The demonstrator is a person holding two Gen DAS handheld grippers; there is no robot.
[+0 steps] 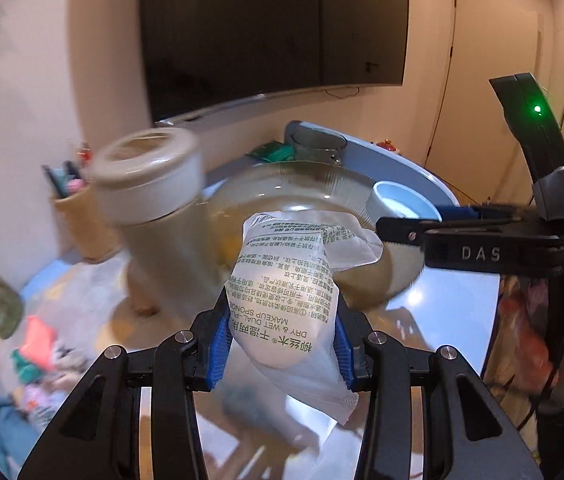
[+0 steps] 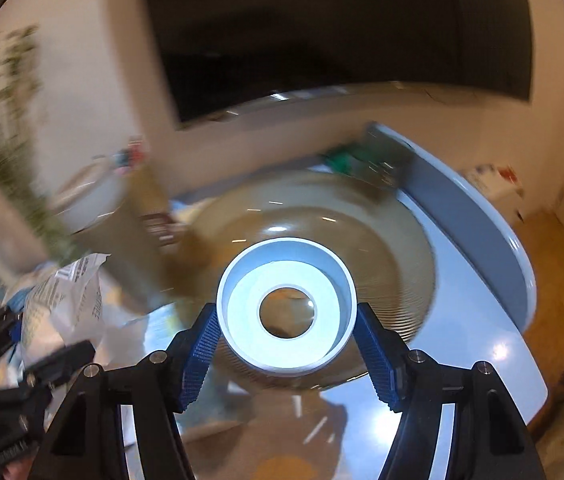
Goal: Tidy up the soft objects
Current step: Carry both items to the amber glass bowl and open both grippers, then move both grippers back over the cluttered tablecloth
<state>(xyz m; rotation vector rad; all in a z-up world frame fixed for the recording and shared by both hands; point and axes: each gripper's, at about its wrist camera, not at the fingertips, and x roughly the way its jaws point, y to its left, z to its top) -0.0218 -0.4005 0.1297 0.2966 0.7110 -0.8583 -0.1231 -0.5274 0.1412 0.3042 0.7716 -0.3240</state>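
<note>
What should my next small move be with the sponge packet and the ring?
Probably carry both on over the glass bowl: the left tool is clamped on the makeup sponge packet, the right tool on the white ring, both in mid-air.

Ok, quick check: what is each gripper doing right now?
Left gripper: closed on the makeup sponge packet.
Right gripper: closed on the pale blue ring-shaped holder.

A large dark wall-mounted screen (image 1: 273, 28) hangs above the glossy blue desk (image 1: 458, 308), which carries a wide ribbed glass bowl (image 1: 318, 184) beside a beige lidded jar (image 1: 149, 176).
</note>
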